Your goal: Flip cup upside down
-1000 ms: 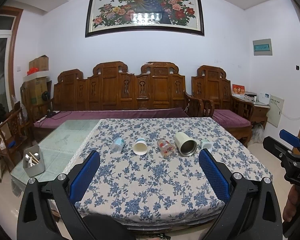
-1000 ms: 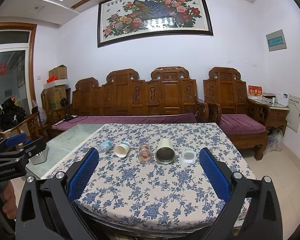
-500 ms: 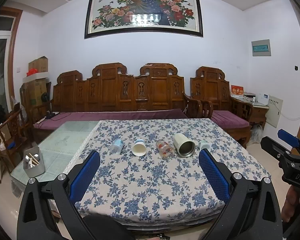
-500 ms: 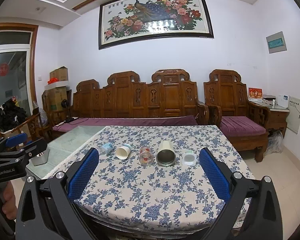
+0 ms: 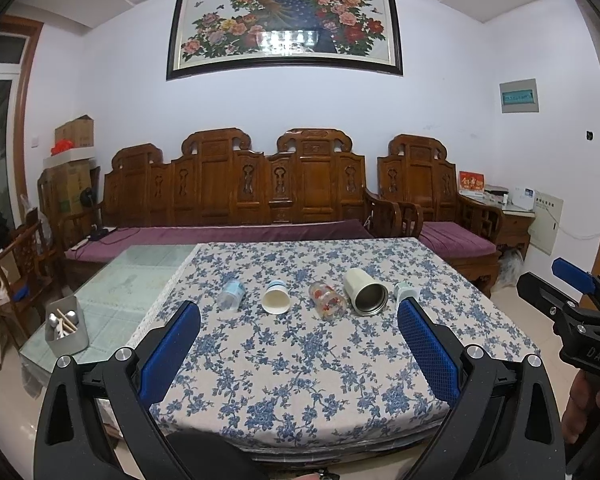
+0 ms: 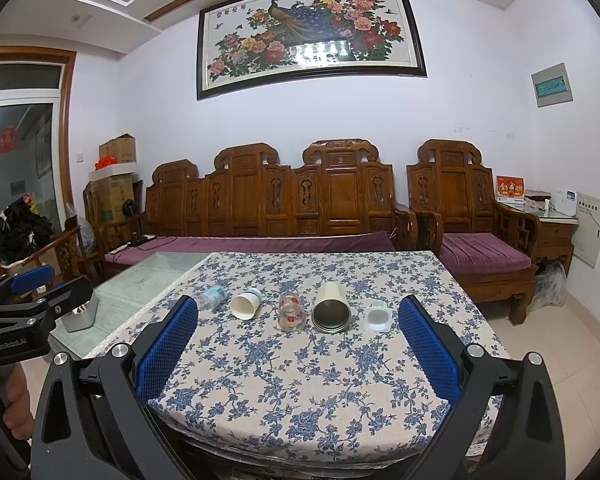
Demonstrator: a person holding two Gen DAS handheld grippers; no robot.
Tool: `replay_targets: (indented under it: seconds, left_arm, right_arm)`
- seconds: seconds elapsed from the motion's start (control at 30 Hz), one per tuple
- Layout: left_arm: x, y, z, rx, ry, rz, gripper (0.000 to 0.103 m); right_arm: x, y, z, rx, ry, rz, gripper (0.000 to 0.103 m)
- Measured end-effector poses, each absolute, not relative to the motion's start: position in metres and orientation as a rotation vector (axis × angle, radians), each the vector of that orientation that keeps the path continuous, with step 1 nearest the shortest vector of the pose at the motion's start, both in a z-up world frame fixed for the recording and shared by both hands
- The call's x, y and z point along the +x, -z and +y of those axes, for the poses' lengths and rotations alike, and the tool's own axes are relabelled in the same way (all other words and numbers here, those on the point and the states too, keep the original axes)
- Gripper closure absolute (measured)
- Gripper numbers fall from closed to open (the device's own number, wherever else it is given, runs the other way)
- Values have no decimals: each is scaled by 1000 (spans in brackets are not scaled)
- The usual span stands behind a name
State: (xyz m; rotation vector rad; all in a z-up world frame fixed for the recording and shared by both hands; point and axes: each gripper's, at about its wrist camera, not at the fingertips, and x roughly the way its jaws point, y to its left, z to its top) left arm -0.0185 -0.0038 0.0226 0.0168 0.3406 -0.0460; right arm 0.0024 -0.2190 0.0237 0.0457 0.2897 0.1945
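Several cups lie on their sides in a row on the floral tablecloth: a small clear plastic cup, a white paper cup, a red-patterned glass, a cream metal-lined tumbler and a small white cup. The same row shows in the right wrist view: clear cup, paper cup, glass, tumbler, small white cup. My left gripper is open and empty, short of the table's near edge. My right gripper is open and empty too, also well short of the cups.
A grey utensil holder stands on the bare glass part of the table at the left. A carved wooden sofa with purple cushions runs behind the table. An armchair stands at the right.
Both views have shifted slightly upward; the table and cups sit a little lower in the frames. Both grippers stay open and empty.
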Motion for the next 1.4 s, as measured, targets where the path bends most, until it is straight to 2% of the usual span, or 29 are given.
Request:
replay_targets:
  seconds: [0.4, 0.7, 1.4]
  left_arm:
    - [-15, -16, -2, 25, 43, 362, 8]
    - [8, 2, 1, 32, 56, 451, 8]
    - [169, 80, -18, 108, 144, 721, 8]
  right_arm:
    - [4, -22, -220, 55, -198, 297, 3]
    - [30, -3, -227, 63, -193, 349, 3]
    - [183, 78, -256, 69, -140, 528, 3]
